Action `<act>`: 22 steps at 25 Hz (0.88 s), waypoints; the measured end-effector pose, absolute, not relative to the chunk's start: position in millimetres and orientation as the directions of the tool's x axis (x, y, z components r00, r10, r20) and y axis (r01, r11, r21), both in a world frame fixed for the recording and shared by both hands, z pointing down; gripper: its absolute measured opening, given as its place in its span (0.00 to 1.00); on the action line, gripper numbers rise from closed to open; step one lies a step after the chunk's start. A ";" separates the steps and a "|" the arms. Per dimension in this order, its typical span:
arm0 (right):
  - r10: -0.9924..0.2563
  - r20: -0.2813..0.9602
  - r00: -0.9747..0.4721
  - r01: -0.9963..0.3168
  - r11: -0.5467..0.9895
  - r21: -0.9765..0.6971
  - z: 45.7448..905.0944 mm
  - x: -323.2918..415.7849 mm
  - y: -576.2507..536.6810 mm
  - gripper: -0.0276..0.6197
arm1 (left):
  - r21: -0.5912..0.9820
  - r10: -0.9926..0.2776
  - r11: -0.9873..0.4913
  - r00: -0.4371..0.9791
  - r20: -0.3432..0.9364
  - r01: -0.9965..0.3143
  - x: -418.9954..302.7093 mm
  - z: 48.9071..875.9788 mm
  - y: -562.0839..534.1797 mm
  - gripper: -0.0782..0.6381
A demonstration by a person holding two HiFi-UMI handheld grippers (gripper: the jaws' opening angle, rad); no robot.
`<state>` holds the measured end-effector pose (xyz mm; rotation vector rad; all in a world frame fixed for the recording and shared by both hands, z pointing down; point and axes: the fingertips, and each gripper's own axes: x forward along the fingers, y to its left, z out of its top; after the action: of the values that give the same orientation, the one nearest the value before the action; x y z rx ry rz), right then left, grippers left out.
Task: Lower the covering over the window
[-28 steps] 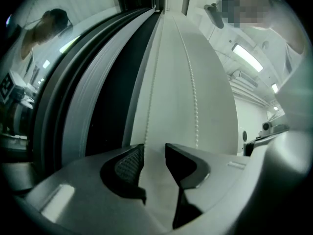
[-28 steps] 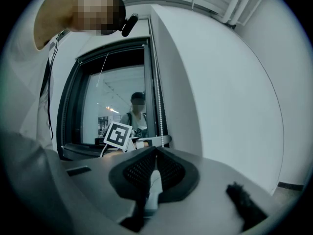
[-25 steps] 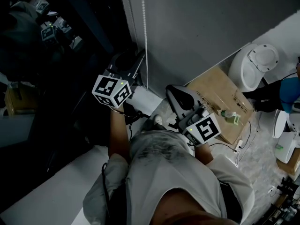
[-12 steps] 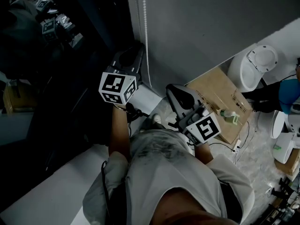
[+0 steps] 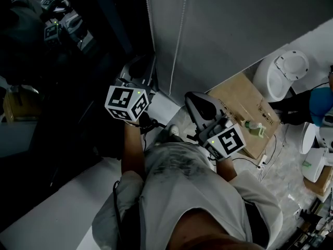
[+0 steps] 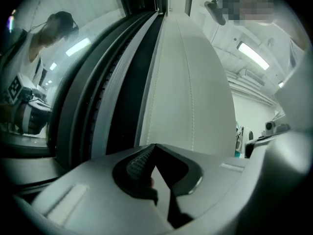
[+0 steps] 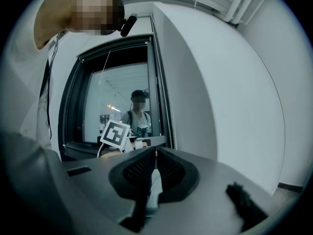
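Your L gripper point(image 6: 155, 146) is at the right edge of the window frame point(image 7: 71, 111), pointing level at it. Its fingers point(image 6: 139, 164) have just been closing and are now pressed together. The bead cord point(image 6: 149, 114) runs down along that edge of the frame and ends at the fingertips. So it looks pinched betw. them, though the beads inside the grip are not visible. The cord's right strand point(image 6: 192, 111) hangs free, just right of the pinched one, and passes behind the gripper body.

Your R gripper point(image 7: 155, 151) is to the right of the frame and further back from it than the L one. It is well apart from the cord and is also aimed at the frame. Its fingers point(image 7: 139, 173) are pressed together, pad on pad.

The covering itself: I cannot tell where its bottom edge is. In the R gripper view the glass point(image 7: 115, 92) inside the frame shows a person's reflection.

Other things, all given from the frame:
- White sill point(image 5: 67, 202) under it.
- Grey wall point(image 5: 234, 25) directly right of it.
- Cardboard box point(image 5: 242, 105) on the floor further right, w/ a small bottle point(image 5: 255, 127) on top.
- White round container point(image 5: 283, 72) beyond the box.
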<state>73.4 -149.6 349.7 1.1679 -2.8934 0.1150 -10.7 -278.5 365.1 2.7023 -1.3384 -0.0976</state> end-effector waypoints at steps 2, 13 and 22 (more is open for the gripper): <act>-0.685 0.042 -0.727 -0.686 0.725 -0.060 347.9 70.3 -149.3 0.07 | 0.128 -0.799 -0.596 0.601 0.000 -0.793 -10.5 365.4 -276.8 0.12; -0.680 0.040 -0.732 -0.681 0.729 -0.063 346.3 68.6 -146.2 0.07 | 0.058 -0.837 -0.546 0.547 -0.001 -0.836 -16.6 363.5 -290.9 0.24; -0.693 0.043 -0.720 -0.694 0.717 -0.062 350.0 76.2 -145.0 0.07 | 0.046 -0.800 -0.600 0.601 0.007 -0.799 3.1 368.4 -296.5 0.26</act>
<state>76.2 -145.0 350.0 1.1692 -2.8954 0.1155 3.1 -296.5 368.4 2.7703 -1.3841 -0.0225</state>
